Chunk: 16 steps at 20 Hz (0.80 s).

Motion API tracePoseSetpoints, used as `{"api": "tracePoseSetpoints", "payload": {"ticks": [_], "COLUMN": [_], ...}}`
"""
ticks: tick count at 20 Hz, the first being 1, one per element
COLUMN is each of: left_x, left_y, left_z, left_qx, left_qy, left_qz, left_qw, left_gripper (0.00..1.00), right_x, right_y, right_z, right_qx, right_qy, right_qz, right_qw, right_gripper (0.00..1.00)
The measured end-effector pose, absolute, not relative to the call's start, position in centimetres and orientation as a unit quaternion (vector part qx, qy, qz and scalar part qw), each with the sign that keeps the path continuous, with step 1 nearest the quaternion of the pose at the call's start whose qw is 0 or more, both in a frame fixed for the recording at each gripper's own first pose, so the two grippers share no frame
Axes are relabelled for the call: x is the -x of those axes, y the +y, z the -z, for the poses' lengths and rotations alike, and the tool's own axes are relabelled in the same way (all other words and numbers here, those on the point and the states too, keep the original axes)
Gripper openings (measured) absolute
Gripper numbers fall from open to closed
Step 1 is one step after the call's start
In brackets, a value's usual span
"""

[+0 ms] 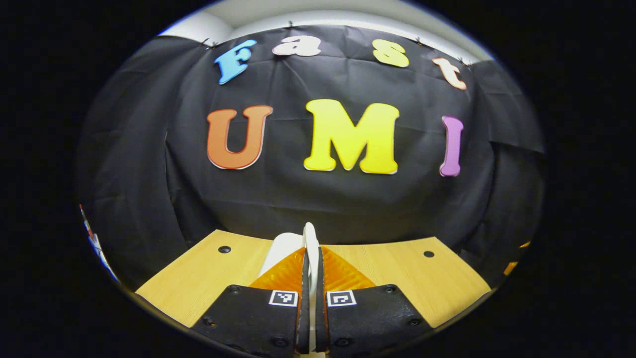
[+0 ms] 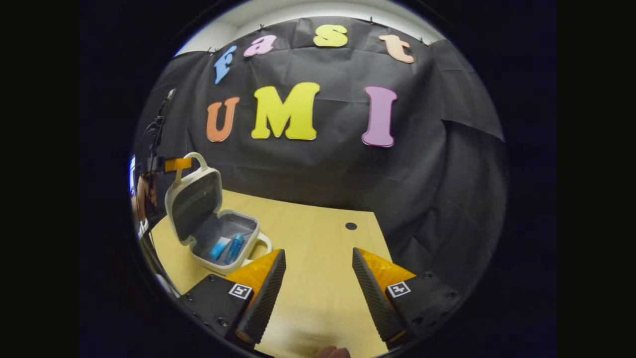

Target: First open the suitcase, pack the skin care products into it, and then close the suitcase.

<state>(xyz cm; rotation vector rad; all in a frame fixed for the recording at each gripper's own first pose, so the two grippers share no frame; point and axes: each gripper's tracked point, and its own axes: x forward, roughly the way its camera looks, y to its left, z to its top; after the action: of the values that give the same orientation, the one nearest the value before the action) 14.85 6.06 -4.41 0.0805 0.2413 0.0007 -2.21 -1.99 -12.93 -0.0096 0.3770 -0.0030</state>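
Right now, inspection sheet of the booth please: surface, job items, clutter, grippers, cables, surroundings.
Surface: wooden table, a dark round hole in it.
Job's things: white suitcase open, lid raised; two blue skin care products lie inside.
Clutter: nothing seen.
Grippers: left gripper shut on the lid's thin white edge; right gripper open, above bare table beside the suitcase.
Cables: nothing seen.
Surroundings: black cloth wall behind the table.

The left gripper is clamped on the thin rim of the white plastic suitcase lid — both fingers pressing its edge from either side. The right gripper hangs with jaws wide apart, right of the small white hard-shell suitcase — touching nothing.
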Motion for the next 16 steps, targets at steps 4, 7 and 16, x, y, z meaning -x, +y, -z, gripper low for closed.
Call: {"api": "tracePoseSetpoints", "payload": {"ticks": [4,7,16], "left_x": [-15.0,-15.4,-16.7], "left_y": [-0.5,-3.9,-8.7], "left_z": [8.4,11.8,21.7], "left_qx": [-0.050,-0.046,-0.110], "left_qy": [0.149,0.175,0.244], "left_qz": [0.043,0.057,0.080], "left_qw": [0.987,0.982,0.960], "left_gripper": [0.07,0.07,0.08], "right_x": [3.1,3.8,4.5], "right_y": [-6.6,-9.6,-15.2], "right_z": [13.9,14.1,14.7], "right_qx": [-0.006,-0.007,0.014], "right_qy": [0.202,0.210,0.238], "right_qz": [0.037,0.059,0.082], "right_qw": [0.979,0.976,0.968], "right_gripper": [0.80,0.80,0.80]}}
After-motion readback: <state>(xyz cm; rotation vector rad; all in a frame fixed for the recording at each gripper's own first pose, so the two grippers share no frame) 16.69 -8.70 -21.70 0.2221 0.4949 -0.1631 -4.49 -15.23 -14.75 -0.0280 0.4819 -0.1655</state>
